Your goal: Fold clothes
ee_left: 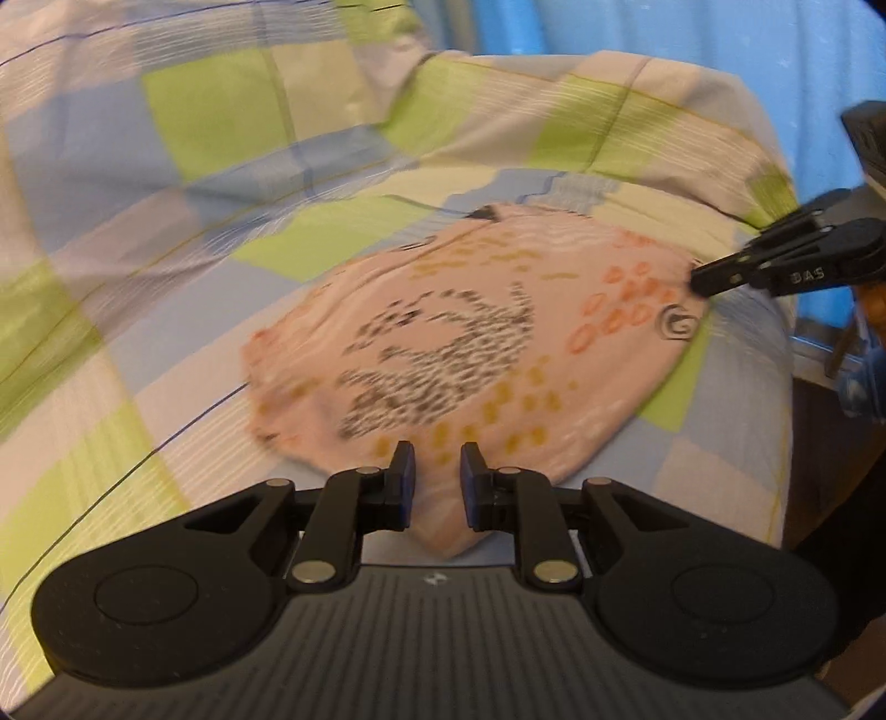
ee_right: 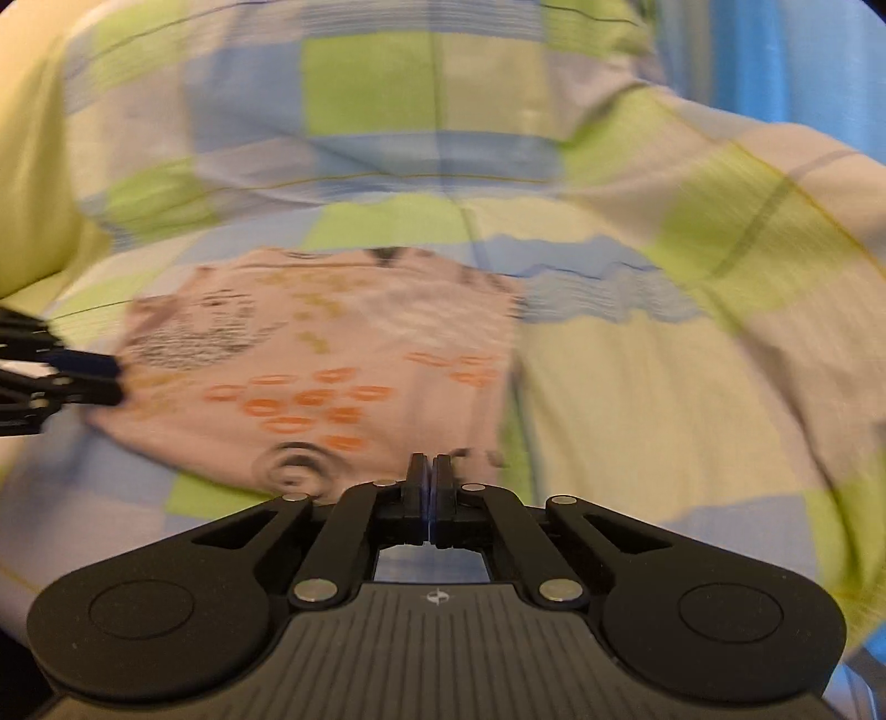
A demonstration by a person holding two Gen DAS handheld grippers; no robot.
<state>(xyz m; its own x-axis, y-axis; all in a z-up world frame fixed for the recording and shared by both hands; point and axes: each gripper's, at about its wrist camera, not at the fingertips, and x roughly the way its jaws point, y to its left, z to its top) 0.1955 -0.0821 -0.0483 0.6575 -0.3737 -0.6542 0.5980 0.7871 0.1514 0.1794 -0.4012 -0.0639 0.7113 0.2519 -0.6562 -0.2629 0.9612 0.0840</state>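
A pink garment [ee_left: 459, 354] with black, orange and yellow print lies folded into a compact shape on the checked bedsheet [ee_left: 138, 387]. My left gripper [ee_left: 437, 471] is open, its fingers on either side of the garment's near corner without pinching it. My right gripper [ee_left: 698, 279] comes in from the right, shut, with its tip at the garment's far right edge. In the right wrist view the right gripper [ee_right: 429, 465] is closed pad to pad at the near edge of the garment [ee_right: 332, 365]; no cloth shows between the pads. The left gripper [ee_right: 113, 376] is at the garment's left side.
A rumpled quilt [ee_left: 221, 111] in the same green, blue and white check is heaped behind the garment. The bed's edge [ee_left: 786, 421] drops off at the right, with a blue wall [ee_left: 747, 44] behind. Flat sheet [ee_right: 637, 415] stretches to the right of the garment.
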